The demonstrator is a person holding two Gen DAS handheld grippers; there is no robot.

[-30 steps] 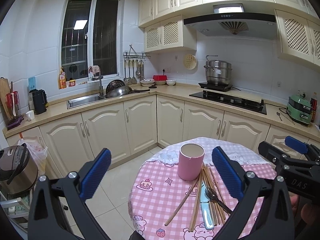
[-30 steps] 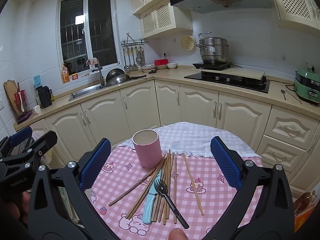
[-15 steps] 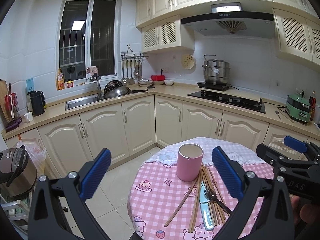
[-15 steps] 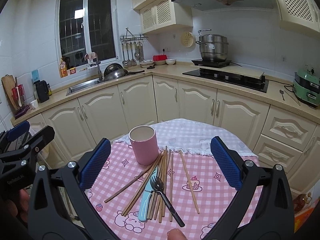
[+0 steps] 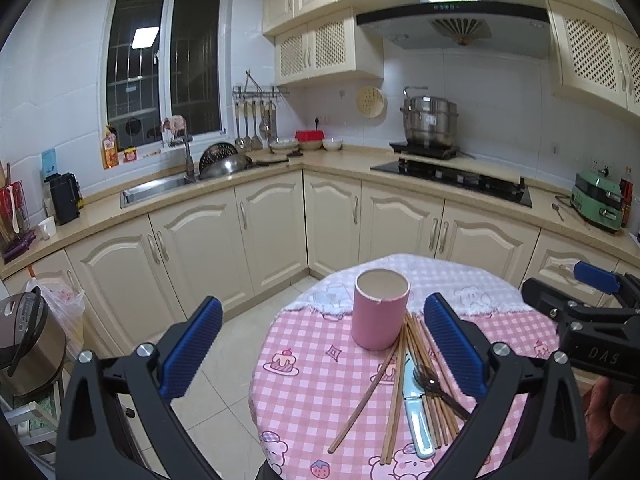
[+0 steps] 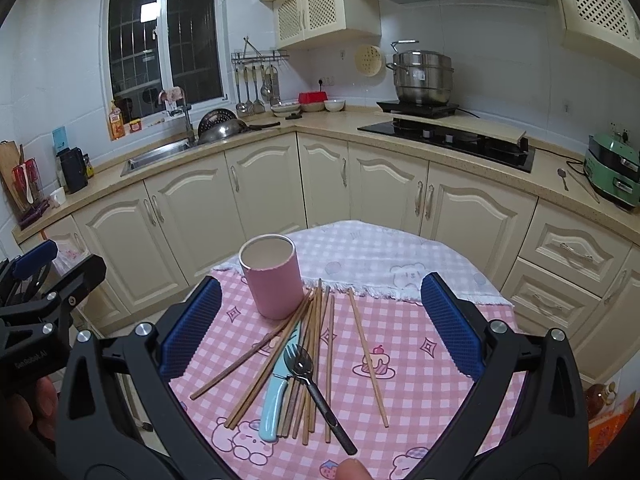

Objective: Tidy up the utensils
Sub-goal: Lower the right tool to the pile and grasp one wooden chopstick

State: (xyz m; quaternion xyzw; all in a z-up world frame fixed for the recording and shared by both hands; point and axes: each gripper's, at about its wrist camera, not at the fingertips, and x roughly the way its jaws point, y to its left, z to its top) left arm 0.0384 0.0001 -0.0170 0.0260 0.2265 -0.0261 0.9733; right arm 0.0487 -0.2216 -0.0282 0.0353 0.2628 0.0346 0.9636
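A pink cylindrical holder [image 5: 380, 308] [image 6: 273, 276] stands empty and upright on a round table with a pink checked cloth [image 5: 312, 392] [image 6: 420, 368]. In front of it lie several wooden chopsticks [image 5: 394, 384] [image 6: 316, 344], a light blue knife [image 5: 416, 412] [image 6: 276, 396] and a black fork [image 5: 436, 388] [image 6: 316, 388]. One chopstick [image 6: 368, 356] lies apart to the right. My left gripper [image 5: 320, 348] is open and empty above the table's left side. My right gripper [image 6: 316, 332] is open and empty above the utensil pile.
A white cloth [image 6: 360, 256] covers the table's far part. Cream kitchen cabinets [image 5: 260, 232] and a counter with sink [image 5: 160, 188] and hob [image 5: 452, 176] run behind. A rice cooker [image 5: 24, 340] stands at the left. Tiled floor [image 5: 224, 392] lies left of the table.
Both grippers have moved slightly forward and lower toward the table. The holder and utensils have not moved. Both stay open.
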